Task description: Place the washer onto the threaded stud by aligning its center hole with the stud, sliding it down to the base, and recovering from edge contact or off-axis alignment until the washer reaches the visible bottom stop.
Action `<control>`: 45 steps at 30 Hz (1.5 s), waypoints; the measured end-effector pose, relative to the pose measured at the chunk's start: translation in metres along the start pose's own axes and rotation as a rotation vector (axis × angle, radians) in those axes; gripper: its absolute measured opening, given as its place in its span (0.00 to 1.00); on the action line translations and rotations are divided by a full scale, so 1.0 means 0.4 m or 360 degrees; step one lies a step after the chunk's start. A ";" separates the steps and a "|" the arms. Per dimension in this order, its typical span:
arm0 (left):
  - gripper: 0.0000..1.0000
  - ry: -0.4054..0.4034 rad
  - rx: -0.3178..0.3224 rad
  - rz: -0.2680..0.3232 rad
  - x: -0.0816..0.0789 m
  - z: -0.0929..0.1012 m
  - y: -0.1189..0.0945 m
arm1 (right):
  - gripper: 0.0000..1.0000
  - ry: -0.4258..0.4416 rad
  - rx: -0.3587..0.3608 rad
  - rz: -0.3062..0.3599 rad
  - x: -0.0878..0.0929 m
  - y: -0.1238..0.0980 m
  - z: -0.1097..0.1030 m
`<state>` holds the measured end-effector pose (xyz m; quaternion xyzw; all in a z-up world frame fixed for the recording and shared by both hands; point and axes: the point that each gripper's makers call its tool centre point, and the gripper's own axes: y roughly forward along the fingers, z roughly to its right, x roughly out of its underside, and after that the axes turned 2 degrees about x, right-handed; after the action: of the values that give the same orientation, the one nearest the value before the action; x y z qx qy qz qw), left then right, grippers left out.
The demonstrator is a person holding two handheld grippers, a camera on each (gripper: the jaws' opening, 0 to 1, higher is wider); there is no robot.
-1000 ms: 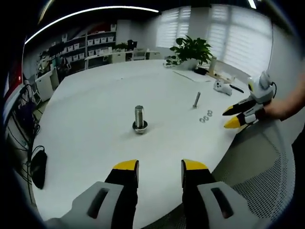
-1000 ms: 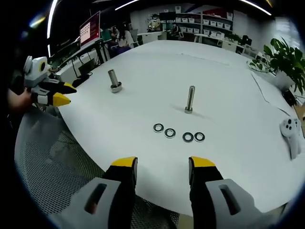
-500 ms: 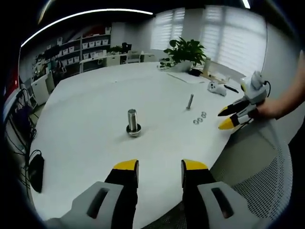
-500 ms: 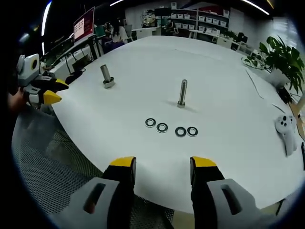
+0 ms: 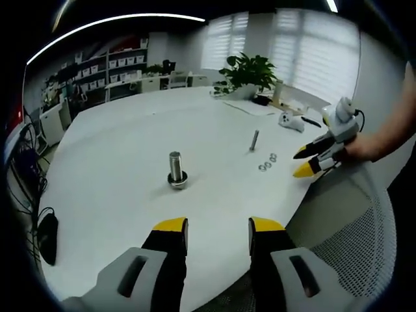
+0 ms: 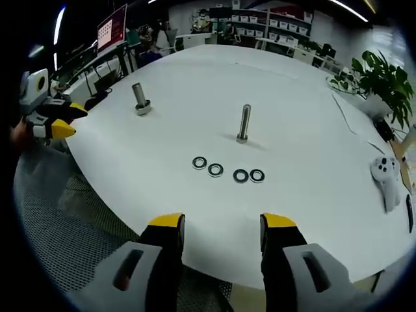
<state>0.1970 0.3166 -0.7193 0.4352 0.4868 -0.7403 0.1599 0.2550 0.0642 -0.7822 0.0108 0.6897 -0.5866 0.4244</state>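
Four washers (image 6: 227, 169) lie flat in a row at centre frame of the right gripper view, just below the upright threaded stud (image 6: 244, 123), none on it. A second, thicker stud (image 6: 139, 99) stands upper left. Judged: task not begun; pick, align and slide all remain. Right gripper (image 6: 222, 229) at bottom edge, fingers released, empty, off the white desk (image 6: 312, 149). Left gripper (image 5: 218, 233) likewise released, empty.

Smooth matt white bench (image 6: 312, 97). Shiny bare metal on the threaded stud (image 6: 243, 123), the thicker bolt (image 6: 139, 99) and four washers (image 6: 228, 169). Glossy yellow plastic tips on grey tongs (image 6: 221, 224); grey woven mesh on the chair (image 6: 71, 227).
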 end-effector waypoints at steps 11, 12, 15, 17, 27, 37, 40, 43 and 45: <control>0.35 -0.0031 -0.0019 -0.0009 0.002 -0.008 0.005 | 0.49 0.0000 -0.0019 0.0029 -0.009 -0.004 -0.002; 0.35 -0.0033 -0.0022 -0.0018 0.005 -0.008 0.005 | 0.49 0.0003 -0.0023 0.0033 -0.010 -0.004 -0.003; 0.35 -0.0039 -0.0033 -0.0024 0.008 -0.012 0.005 | 0.49 0.0002 -0.0032 0.0040 -0.011 -0.003 -0.006; 0.35 -0.0046 -0.0041 -0.0039 0.013 -0.017 0.006 | 0.49 0.0007 -0.0035 0.0043 -0.012 -0.003 -0.007; 0.35 -0.0045 -0.0048 -0.0046 0.018 -0.019 0.004 | 0.50 0.0014 -0.0057 0.0045 -0.013 -0.003 -0.014; 0.35 -0.0017 -0.0015 -0.0069 0.025 -0.007 0.008 | 0.53 -0.0025 -0.0106 -0.0001 -0.010 0.001 -0.028; 0.35 -0.0012 -0.0009 -0.0066 0.026 -0.005 0.007 | 0.53 -0.0017 -0.0111 -0.0018 -0.014 0.004 -0.021; 0.34 -0.0002 -0.0007 -0.0062 0.025 -0.003 0.006 | 0.53 -0.0046 -0.0107 -0.0025 -0.029 0.009 -0.011; 0.34 -0.0002 -0.0007 -0.0061 0.025 -0.003 0.005 | 0.52 -0.0064 -0.0096 -0.0028 -0.041 0.013 0.000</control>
<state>0.1933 0.3185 -0.7287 0.4249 0.4966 -0.7425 0.1469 0.2683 0.0738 -0.7765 -0.0200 0.6986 -0.5693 0.4330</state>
